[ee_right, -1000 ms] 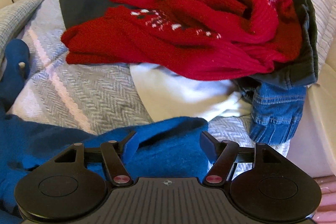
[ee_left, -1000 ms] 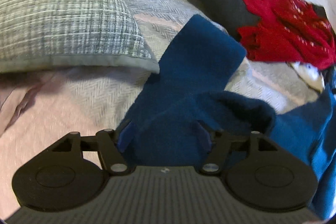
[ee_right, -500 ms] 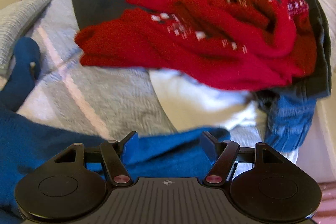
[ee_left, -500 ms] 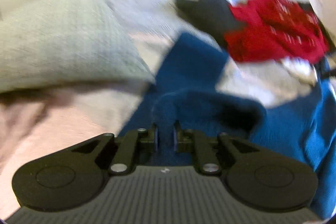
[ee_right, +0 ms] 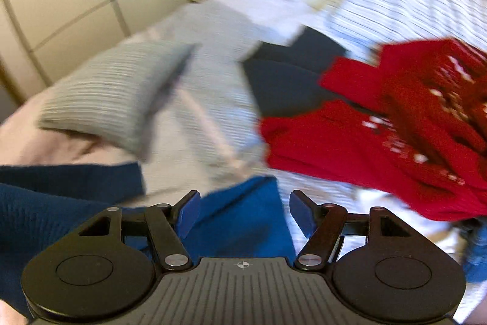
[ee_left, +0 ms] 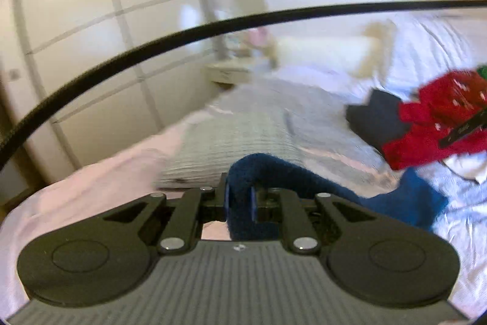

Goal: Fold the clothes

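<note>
A dark blue garment (ee_left: 304,175) rises from the bed in a raised fold, and my left gripper (ee_left: 239,197) is shut on that fold. The rest of it trails down to the right onto the grey bedspread (ee_left: 274,111). In the right wrist view the same blue garment (ee_right: 243,221) lies between and under the fingers of my right gripper (ee_right: 245,203), whose jaws stand wide apart; the right pad is clear of the cloth. More of the blue cloth spreads out at the lower left of that view.
A red patterned sweater (ee_right: 380,130) lies heaped at the right over a dark garment (ee_right: 283,81) and blue jeans (ee_right: 478,249). A grey checked pillow (ee_right: 112,93) sits at the left. A black cable (ee_left: 152,47) arcs across the left wrist view. Wardrobe doors (ee_left: 91,51) and a nightstand (ee_left: 225,72) stand beyond the bed.
My left gripper closed on the blue garment and lifted it up and away, tilting toward level. The right gripper also rose, its jaws unchanged.
</note>
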Available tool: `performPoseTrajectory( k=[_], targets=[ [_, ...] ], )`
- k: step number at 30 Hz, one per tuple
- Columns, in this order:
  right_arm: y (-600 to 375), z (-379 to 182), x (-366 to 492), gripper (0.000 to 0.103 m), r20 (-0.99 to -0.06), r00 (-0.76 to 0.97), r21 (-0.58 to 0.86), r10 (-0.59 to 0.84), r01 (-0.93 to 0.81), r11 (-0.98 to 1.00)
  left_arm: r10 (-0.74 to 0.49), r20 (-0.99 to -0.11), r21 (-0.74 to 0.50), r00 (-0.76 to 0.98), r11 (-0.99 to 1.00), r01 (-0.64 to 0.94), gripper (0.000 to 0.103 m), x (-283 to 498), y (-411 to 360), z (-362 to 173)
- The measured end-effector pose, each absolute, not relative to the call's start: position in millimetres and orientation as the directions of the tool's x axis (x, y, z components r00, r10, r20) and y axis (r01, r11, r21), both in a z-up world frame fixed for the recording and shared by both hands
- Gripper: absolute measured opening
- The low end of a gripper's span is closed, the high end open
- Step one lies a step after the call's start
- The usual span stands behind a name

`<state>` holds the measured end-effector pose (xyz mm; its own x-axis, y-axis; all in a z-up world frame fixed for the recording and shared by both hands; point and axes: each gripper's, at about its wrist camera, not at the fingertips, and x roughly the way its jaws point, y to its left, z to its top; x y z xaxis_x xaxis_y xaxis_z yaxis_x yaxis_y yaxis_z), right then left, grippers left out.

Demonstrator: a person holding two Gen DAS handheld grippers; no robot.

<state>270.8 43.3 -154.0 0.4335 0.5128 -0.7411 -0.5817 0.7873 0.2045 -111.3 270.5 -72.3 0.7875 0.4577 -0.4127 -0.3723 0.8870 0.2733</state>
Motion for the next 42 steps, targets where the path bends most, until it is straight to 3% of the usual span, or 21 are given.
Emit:
performPoseTrajectory(
  k=[1,6,7,10,13,15,17,19,22,25,27,30,38,42],
  targets=[
    [48.4,-149.2,261.3,0.068,-0.737,0.415,0.223,0.533,-0.595,0.772,0.506,-0.426,0.300,0.750,0.861,-0.411,0.016,-124.9,268.5,-74.1],
    [72.8,-129.8,208.7,0.068,-0.738,0.320,0.304,0.595,-0.629,0.715,0.676,-0.639,0.486,0.367,0.725,-0.489,0.015,-153.1,300.5,-136.8],
    [77.4,-123.8,198.4,0.068,-0.738,0.309,0.310,0.601,-0.635,0.708,0.707,-0.645,0.531,0.290,0.688,-0.495,0.015,-159.2,309.6,-149.9],
    [85.3,-102.3,164.1,0.068,-0.721,0.272,0.344,0.638,-0.659,0.669,0.785,-0.610,0.655,0.103,0.574,-0.491,0.015,-179.0,331.3,-174.4],
    [91.4,-80.8,131.5,0.068,-0.702,0.234,0.366,0.672,-0.691,0.624,0.886,-0.446,0.786,0.127,0.456,-0.417,0.015,-203.8,317.1,-174.2],
    [92.2,-68.9,111.6,0.068,-0.687,0.228,0.367,0.690,-0.711,0.599,0.915,-0.393,0.814,0.085,0.390,-0.431,0.018,-222.0,314.6,-166.4],
    [88.5,-64.7,96.5,0.068,-0.683,0.227,0.366,0.695,-0.716,0.594,0.882,-0.472,0.713,0.008,0.387,-0.584,0.029,-245.7,329.0,-154.4],
    [81.6,-64.4,83.3,0.068,-0.686,0.227,0.367,0.691,-0.712,0.598,0.803,-0.594,0.545,-0.052,0.355,-0.759,0.032,-271.3,349.0,-141.5],
    [68.9,-67.8,68.7,0.068,-0.701,0.236,0.346,0.673,-0.712,0.611,0.643,-0.766,0.193,0.012,0.248,-0.949,0.033,-312.2,374.8,-132.4],
    [56.4,-73.9,61.2,0.068,-0.714,0.257,0.318,0.651,-0.709,0.629,0.506,-0.835,-0.197,0.215,0.090,-0.976,0.034,-362.9,386.1,-134.4],
    [47.1,-80.6,59.1,0.068,-0.723,0.258,0.320,0.641,-0.697,0.642,0.456,-0.836,-0.338,0.304,0.007,-0.941,0.035,-386.4,383.8,-140.9],
    [42.6,-93.1,58.9,0.068,-0.746,0.240,0.320,0.621,-0.689,0.650,0.423,-0.851,-0.357,0.311,-0.031,-0.934,0.037,-393.7,370.0,-156.3],
    [62.4,-124.0,78.1,0.068,-0.787,0.188,0.275,0.587,-0.745,0.608,0.388,-0.918,-0.104,0.085,-0.027,-0.994,0.038,-363.7,354.8,-202.4],
    [69.9,-135.4,99.2,0.068,-0.799,0.186,0.228,0.571,-0.786,0.574,0.417,-0.903,-0.082,0.107,0.078,-0.994,0.039,-323.4,331.4,-218.8]
  ],
)
